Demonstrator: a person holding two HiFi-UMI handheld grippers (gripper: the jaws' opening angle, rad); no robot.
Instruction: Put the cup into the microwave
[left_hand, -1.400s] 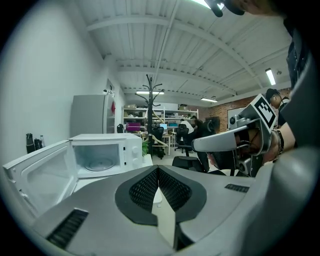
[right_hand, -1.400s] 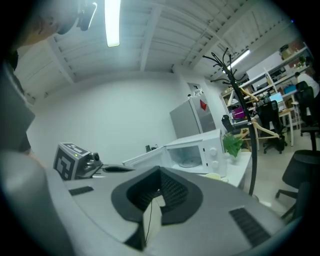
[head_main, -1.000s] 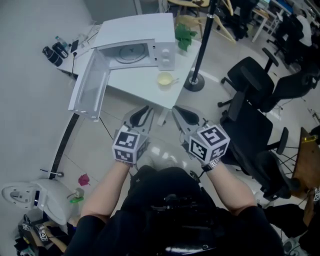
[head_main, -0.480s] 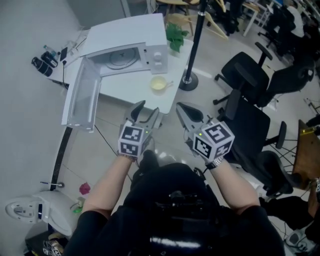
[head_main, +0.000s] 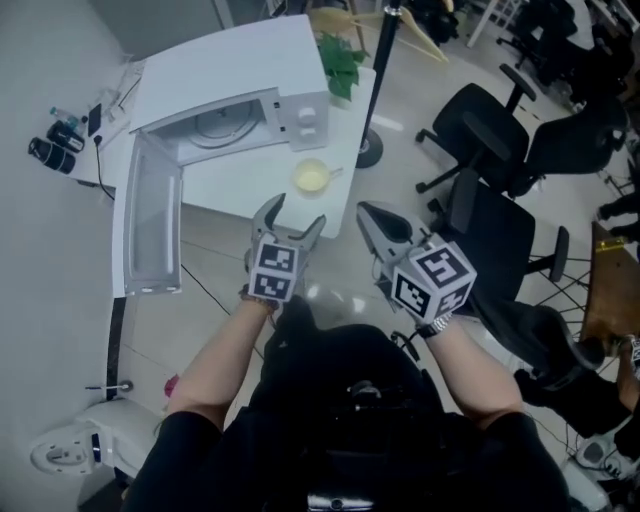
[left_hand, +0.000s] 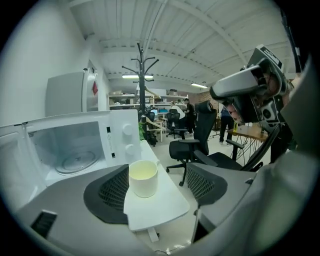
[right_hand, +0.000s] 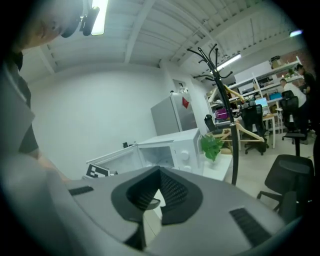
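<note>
A pale yellow cup (head_main: 312, 177) stands on the white table (head_main: 240, 185), near its front edge, just right of the white microwave (head_main: 240, 75). The microwave door (head_main: 150, 225) hangs wide open to the left, and the glass turntable (left_hand: 75, 161) shows inside. My left gripper (head_main: 293, 214) is open just short of the cup; its jaws have just been opening and nothing is between them. In the left gripper view the cup (left_hand: 143, 177) appears ahead, framed by the jaws. My right gripper (head_main: 383, 222) is off the table's edge to the right, shut and empty, its pads (right_hand: 167, 192) touching.
A black coat stand (head_main: 378, 60) rises from a round base (head_main: 369, 151) beside the table's right corner. A green plant (head_main: 341, 64) sits behind the microwave. Black office chairs (head_main: 490, 210) fill the right side. A white appliance (head_main: 68, 455) lies on the floor at lower left.
Both grippers have moved forward toward the table and the cup. The left jaws have spread from nearly shut to wide open. The right jaws stay shut.
</note>
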